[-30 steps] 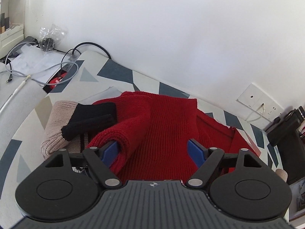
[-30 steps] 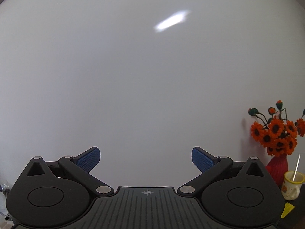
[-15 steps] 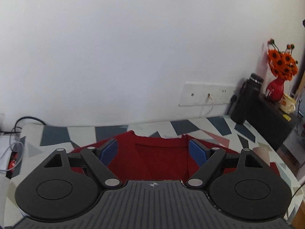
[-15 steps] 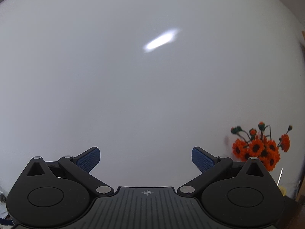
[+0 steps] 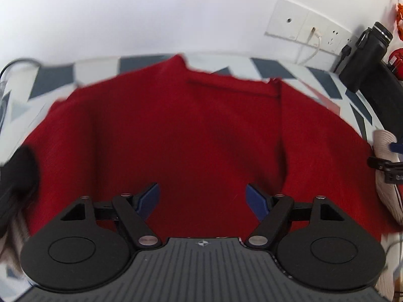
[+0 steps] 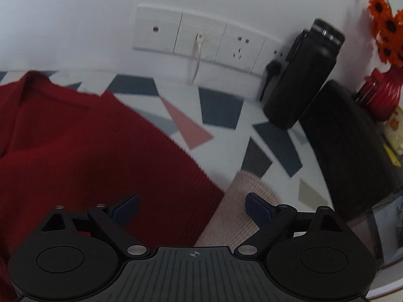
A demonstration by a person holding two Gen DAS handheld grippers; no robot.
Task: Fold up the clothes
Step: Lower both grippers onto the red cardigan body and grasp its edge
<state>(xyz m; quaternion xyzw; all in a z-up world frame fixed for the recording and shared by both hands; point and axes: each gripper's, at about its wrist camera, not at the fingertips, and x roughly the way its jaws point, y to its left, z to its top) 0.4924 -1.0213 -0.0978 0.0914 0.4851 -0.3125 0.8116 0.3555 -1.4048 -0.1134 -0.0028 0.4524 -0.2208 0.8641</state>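
While over red sweater (image 5: 189, 130), L tool (image 5: 202, 197) & R tool (image 6: 192, 207) gape, both just narrowing, empty.

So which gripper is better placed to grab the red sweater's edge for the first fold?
Right, probably. The right gripper, jaws open and just narrowing, straddles the red sweater side edge beside the beige knit. The left gripper, jaws open, hovers over the sweater's middle, with no edge between them.

Left gripper (image 5: 202, 197): black linkage arms, two round black discs, silver pivot screws, blue ribbed pads (image 5: 255, 200), grey ribbed housing with small crosshair mark. Right gripper (image 6: 192, 207): same build, dark blue pads (image 6: 257, 207), matching crosshair mark.
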